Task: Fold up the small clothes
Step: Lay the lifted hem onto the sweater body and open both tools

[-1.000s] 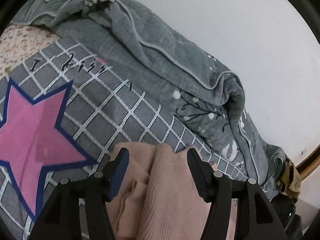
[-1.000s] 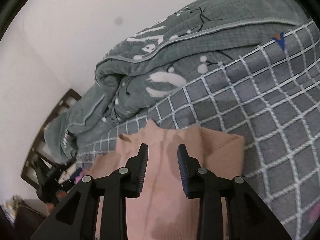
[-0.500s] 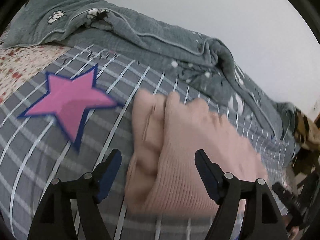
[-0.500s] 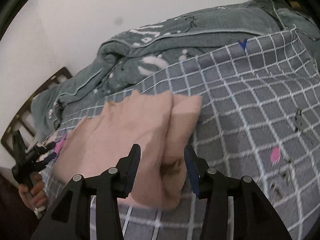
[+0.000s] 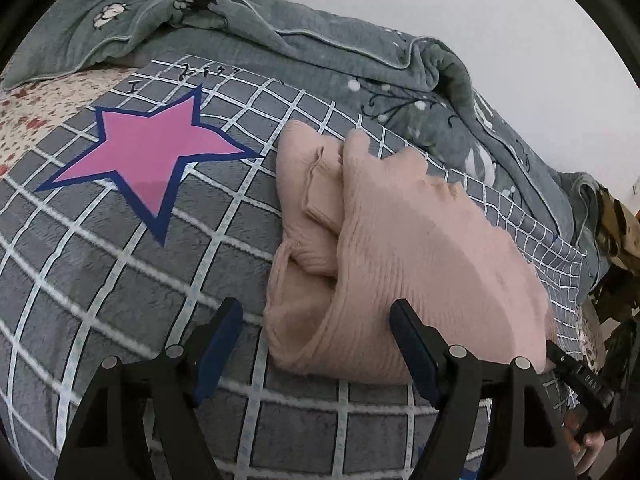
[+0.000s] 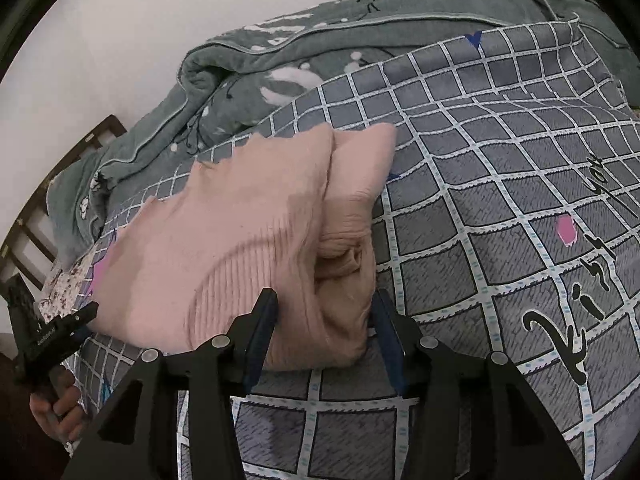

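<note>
A pink ribbed knit garment [image 5: 400,240] lies folded in a bundle on the grey checked blanket [image 5: 120,280]. My left gripper [image 5: 316,312] is open at the bundle's near left edge. The cloth reaches between its fingers, but the pads do not press it. In the right wrist view the garment [image 6: 240,240] has its folded right end between the fingers of my right gripper [image 6: 326,300]. Those jaws are opening and stand close on either side of the cloth. Each gripper shows at the edge of the other's view, held in a hand [image 6: 56,404].
A pink star [image 5: 148,152] is printed on the blanket left of the garment. A rumpled grey-green quilt [image 5: 320,52] lies behind it along the white wall. A floral sheet [image 5: 32,112] shows at the far left, and a dark wooden bed frame [image 6: 24,232] beyond.
Both grippers have pulled back from the garment and their jaws have widened. The garment, earlier close under the fingers, now lies folded on the blanket in fuller view.
</note>
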A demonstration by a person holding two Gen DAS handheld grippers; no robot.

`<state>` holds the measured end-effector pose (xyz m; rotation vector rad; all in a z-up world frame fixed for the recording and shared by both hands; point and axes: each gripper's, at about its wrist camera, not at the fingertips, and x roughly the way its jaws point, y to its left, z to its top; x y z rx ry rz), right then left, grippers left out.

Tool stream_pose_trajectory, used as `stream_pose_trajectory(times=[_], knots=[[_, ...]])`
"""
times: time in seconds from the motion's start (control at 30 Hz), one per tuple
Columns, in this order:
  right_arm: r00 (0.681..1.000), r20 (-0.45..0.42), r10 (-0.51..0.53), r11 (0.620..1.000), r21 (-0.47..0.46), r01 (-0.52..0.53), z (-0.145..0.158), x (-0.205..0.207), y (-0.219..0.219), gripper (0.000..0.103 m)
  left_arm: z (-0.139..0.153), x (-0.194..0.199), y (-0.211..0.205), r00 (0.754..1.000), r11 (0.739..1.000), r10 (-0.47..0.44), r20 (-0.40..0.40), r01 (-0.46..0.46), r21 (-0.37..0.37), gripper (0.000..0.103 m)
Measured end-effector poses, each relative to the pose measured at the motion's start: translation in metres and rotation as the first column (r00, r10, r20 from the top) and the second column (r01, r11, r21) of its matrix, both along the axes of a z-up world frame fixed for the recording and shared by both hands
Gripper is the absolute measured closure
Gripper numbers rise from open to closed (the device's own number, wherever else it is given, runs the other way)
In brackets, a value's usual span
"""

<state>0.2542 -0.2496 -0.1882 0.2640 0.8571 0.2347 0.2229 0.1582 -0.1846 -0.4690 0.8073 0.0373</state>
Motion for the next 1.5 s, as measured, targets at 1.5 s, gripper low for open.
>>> stream_pose_trajectory(times=[1.5], knots=[[0.999, -0.031, 0.018, 0.999, -0.047, -0.019, 0.007, -0.010, 0.000, 0.054, -0.010, -0.004, 0.009, 0.997, 0.981, 0.064, 0.039, -0.055, -0.183, 0.063]])
